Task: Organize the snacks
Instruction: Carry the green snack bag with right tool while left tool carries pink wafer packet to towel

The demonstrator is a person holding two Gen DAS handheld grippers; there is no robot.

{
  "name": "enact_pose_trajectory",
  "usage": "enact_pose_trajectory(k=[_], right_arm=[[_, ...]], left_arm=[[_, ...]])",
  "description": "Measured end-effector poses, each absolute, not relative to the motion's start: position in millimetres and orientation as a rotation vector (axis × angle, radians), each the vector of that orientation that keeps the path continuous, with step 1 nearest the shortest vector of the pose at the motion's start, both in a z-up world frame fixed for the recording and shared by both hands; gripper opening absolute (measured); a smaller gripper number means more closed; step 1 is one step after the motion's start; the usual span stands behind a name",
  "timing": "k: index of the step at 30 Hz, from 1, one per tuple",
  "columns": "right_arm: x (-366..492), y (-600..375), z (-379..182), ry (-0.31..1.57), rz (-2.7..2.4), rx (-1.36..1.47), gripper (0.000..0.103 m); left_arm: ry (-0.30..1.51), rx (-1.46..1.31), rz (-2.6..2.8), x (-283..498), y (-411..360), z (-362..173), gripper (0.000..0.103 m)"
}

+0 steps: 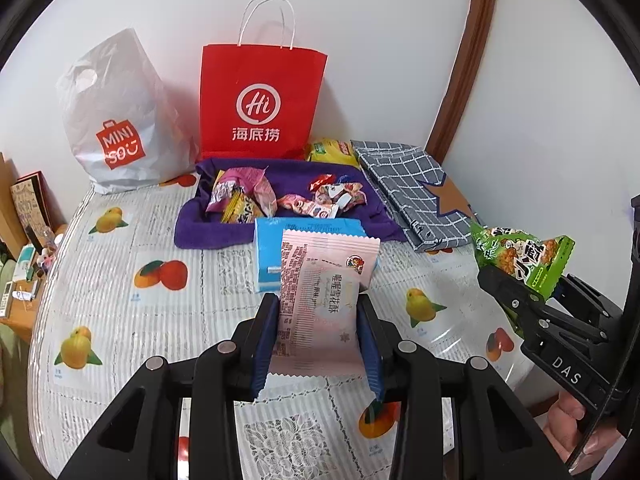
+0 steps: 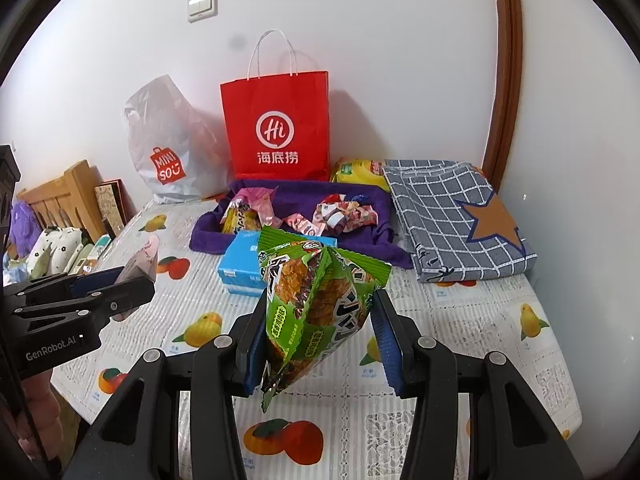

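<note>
A pink snack packet stands upright, pinched between the jaws of the left gripper above the tabletop's near edge. The right gripper is clamped on a green snack bag — also held off the tabletop. Beyond them lies a blue tissue pack, then a purple towel holding loose snacks — toward the far edge, before a red paper bag.

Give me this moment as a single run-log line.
left gripper: shut on pink snack packet | right gripper: shut on green snack packet | both above table | purple tray: holds snacks
</note>
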State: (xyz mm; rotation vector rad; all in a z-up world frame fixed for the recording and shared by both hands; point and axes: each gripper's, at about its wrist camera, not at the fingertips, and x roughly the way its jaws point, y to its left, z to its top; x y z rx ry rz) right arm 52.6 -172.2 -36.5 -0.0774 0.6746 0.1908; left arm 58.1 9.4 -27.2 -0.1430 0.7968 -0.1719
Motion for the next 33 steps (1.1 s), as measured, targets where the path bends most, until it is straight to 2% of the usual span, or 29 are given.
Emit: enact_pose_trajectory(k=[17,33], right_arm=[[84.8,-172.2,-15.3,0.651,0.185,-0.068,0.047],[182.8,-145.5,-13.9,0.651,0.218,-0.103,0.047]], left_arm=[[0.790,-0.140,-0.182,96.3,8.8,-7.7,0.036],[0.801,-0.145,-0.131,185.1,37.8,-7.2,0.036]])
